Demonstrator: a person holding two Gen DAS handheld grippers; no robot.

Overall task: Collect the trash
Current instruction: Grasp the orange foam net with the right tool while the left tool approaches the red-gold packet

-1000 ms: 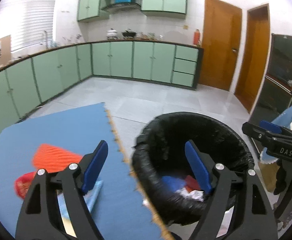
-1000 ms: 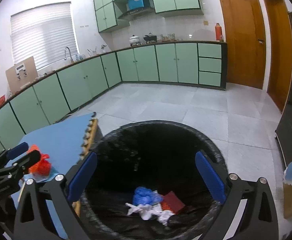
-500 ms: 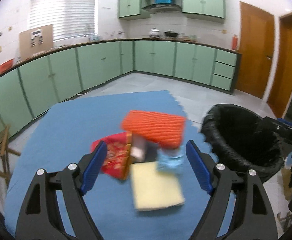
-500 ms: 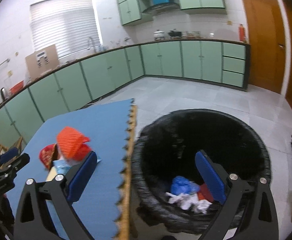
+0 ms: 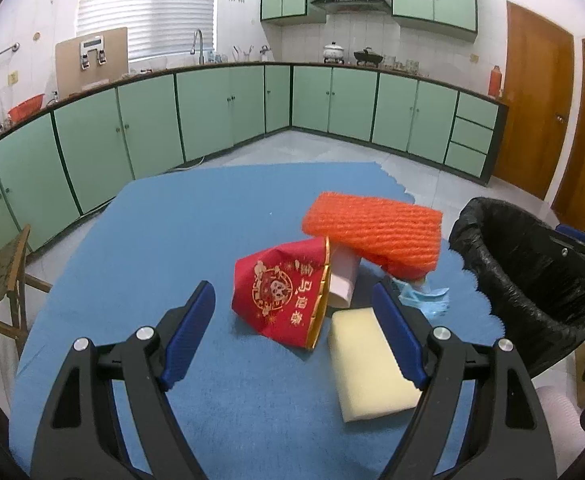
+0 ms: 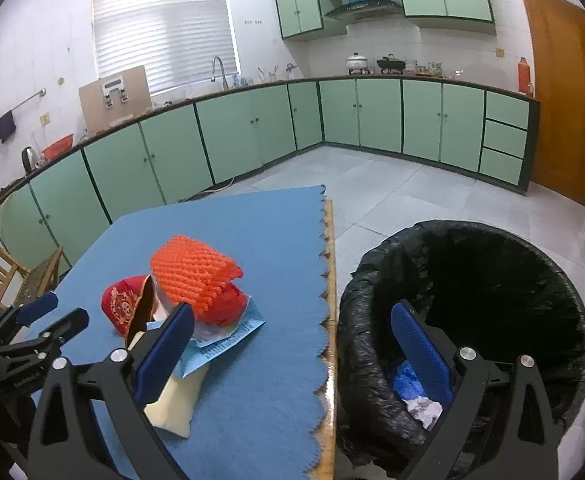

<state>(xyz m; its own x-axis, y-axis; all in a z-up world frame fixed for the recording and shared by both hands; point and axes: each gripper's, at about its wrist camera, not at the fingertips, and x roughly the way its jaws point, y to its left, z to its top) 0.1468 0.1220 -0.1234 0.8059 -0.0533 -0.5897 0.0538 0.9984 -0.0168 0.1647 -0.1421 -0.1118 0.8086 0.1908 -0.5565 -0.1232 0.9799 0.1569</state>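
A pile of trash lies on the blue mat [image 5: 180, 240]: an orange foam net [image 5: 372, 228], a red printed packet [image 5: 284, 292], a pale yellow sponge [image 5: 368, 364], a pink-white box [image 5: 342, 280] and a light blue wrapper [image 5: 428, 296]. My left gripper [image 5: 294, 336] is open and empty, just in front of the red packet. My right gripper [image 6: 292, 352] is open and empty, over the gap between the mat [image 6: 260, 240] and the black-lined trash bin [image 6: 492, 280]. The bin holds blue and white scraps [image 6: 408, 384]. The pile also shows in the right wrist view [image 6: 194, 276].
The bin [image 5: 512, 256] stands on the floor right of the mat's scalloped edge. Green cabinets [image 5: 220, 108] line the far walls. A wooden chair [image 5: 0, 276] stands left of the table. Wooden doors [image 5: 536, 108] are at the right.
My left gripper has swung left from the bin to face the trash pile. My right gripper has drawn back and left, so the mat and pile show beside the bin.
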